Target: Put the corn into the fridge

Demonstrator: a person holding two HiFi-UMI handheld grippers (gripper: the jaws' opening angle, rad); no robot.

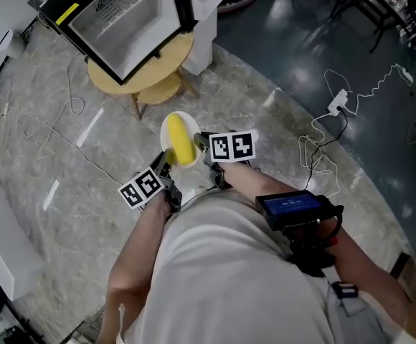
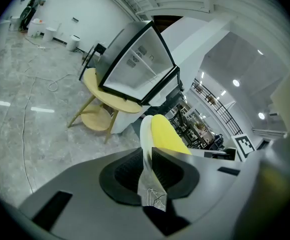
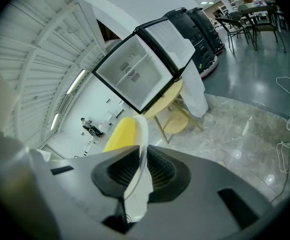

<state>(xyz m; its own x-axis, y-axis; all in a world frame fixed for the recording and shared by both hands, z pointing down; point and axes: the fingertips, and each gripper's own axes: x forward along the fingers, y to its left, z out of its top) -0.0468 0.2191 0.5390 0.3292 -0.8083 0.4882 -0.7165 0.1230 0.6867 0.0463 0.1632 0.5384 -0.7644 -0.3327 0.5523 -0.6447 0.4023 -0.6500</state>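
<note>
A yellow corn cob (image 1: 181, 142) lies on a small white plate (image 1: 171, 124) held over the floor. My left gripper (image 1: 166, 161) is shut on the plate's near-left rim, and my right gripper (image 1: 202, 144) is shut on its right rim. In the left gripper view the rim (image 2: 146, 143) is pinched between the dark pads of the left gripper (image 2: 148, 165), with the corn (image 2: 168, 134) behind. The right gripper view shows the right gripper (image 3: 140, 166) clamping the rim (image 3: 142, 136) beside the corn (image 3: 120, 133). Ahead stands the small black-framed fridge (image 1: 122, 20); its door appears swung open to the right.
The fridge sits on a round wooden table (image 1: 150, 70) with a lower shelf. A white pillar (image 1: 208, 20) stands right of it. Cables and a power strip (image 1: 337, 103) lie on the floor at right. A white unit (image 1: 0, 242) is at the left edge.
</note>
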